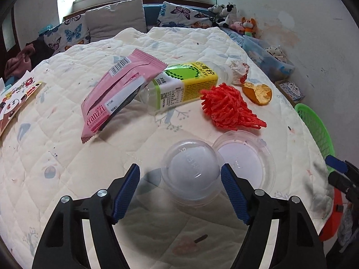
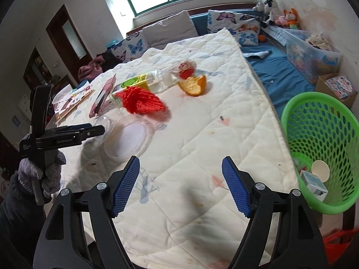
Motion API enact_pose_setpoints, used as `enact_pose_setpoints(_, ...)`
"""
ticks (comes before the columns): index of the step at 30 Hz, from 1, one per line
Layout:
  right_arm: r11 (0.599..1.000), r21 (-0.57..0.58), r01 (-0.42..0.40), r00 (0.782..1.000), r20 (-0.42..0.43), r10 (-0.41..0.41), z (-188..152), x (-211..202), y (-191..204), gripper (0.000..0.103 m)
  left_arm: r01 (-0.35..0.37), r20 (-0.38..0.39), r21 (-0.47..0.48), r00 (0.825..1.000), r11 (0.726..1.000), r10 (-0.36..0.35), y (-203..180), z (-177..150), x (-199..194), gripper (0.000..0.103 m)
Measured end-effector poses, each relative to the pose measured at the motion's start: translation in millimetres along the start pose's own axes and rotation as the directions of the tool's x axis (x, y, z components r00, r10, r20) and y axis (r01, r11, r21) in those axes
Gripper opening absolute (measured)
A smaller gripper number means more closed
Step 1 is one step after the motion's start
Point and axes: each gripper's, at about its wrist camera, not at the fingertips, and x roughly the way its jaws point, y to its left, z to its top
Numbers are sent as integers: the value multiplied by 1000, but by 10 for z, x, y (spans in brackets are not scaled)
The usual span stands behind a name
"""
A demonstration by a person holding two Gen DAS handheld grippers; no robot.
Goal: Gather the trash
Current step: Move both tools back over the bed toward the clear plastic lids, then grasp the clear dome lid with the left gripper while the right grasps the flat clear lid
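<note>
Reaching for the next piece of trash is the step in hand. The left gripper hangs over the clear plastic clamshell container, which lies open on the quilted cover. Its jaws stand apart, one on each side of the domed half; the right pad looks very close to the dome's edge, but through the clear plastic I cannot be sure whether it touches. Nothing is clenched yet.

The right gripper is also released and holds nothing — only bare quilt shows between its blue pads. It is just beside the green basket, which stands off the edge of the bed on the right side. Inside are a small white cup and a little carton, so some trash is already collected.

Farther away on the quilt the rest waits: a pink snack wrapper leaning on an empty bottle, a red foam net, an orange peel and a crumpled paper ball.

For the next move I judge the left jaws must come lower around the dome and close gently — the thin plastic may bend or slip out. The hinged flat half will probably hang down when it is lifted, so it needs some room on the way to the basket.
</note>
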Motion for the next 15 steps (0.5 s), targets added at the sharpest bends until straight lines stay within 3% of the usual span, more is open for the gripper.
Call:
enact_pose_setpoints(3, 1000, -21, -8, 1000, -18, 7, -11, 87, 105, 76, 20, 3, 0, 1000, 1000, -20, -1, -3, 13, 64)
enact_pose_setpoints(5, 999, -35, -12, 1000, -28, 11, -14, 125, 154, 76, 28, 9, 10, 1000, 1000, -28, -13, -10, 5, 54)
enact_pose_setpoints(15, 992, -110, -53, 995, -85, 43, -40, 408, 524, 77, 30, 56, 14, 998, 999, -31, 63, 18, -216, 53)
